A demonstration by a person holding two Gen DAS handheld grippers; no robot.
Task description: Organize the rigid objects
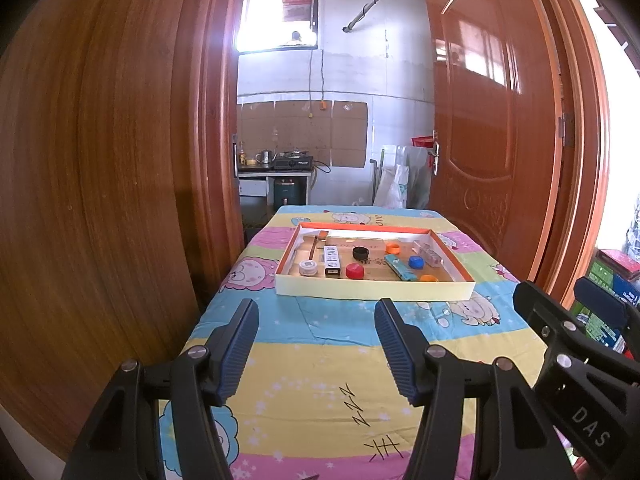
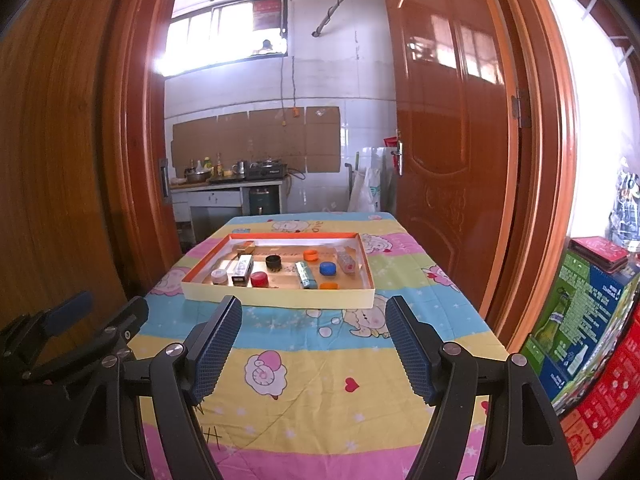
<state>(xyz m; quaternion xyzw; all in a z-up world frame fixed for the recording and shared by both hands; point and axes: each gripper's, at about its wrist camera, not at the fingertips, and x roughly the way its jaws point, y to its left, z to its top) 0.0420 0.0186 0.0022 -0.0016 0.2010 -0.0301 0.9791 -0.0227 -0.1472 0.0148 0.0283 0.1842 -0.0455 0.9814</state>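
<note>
1. The table [image 1: 320,360], draped in a cartoon-sheep cloth of pink, yellow and blue bands, stands before an open wooden door [image 1: 476,120] with a kitchen beyond; stacked cartons [image 2: 580,320] sit off to its right side.
2. A shallow box lid [image 1: 372,290], pale outside and orange along its rim, lies on the far half of the table; every small item sits inside it.
3. The left gripper [image 1: 316,308] hovers over the near part of the cloth, its ribbed blue pads spread wide with nothing between them; well short of the box lid.
4. The right gripper [image 2: 314,304] hangs just beside it, likewise spread apart and empty; its tips are near the lid's front wall.
5. Inside, on the left: a white rectangular pack [image 1: 333,261] lying lengthwise; a small white jar [image 1: 308,268] left of it; a red cap [image 1: 355,271] right of it.
6. Mid-tray: a black cap [image 1: 361,253]; a teal packet [image 1: 401,270] lying slantwise.
7. On the right: a blue cap [image 1: 416,262]; an orange ring [image 1: 393,248] behind; an orange cap [image 1: 429,279] at the front wall; a clear little bottle [image 1: 430,254] on its side.
</note>
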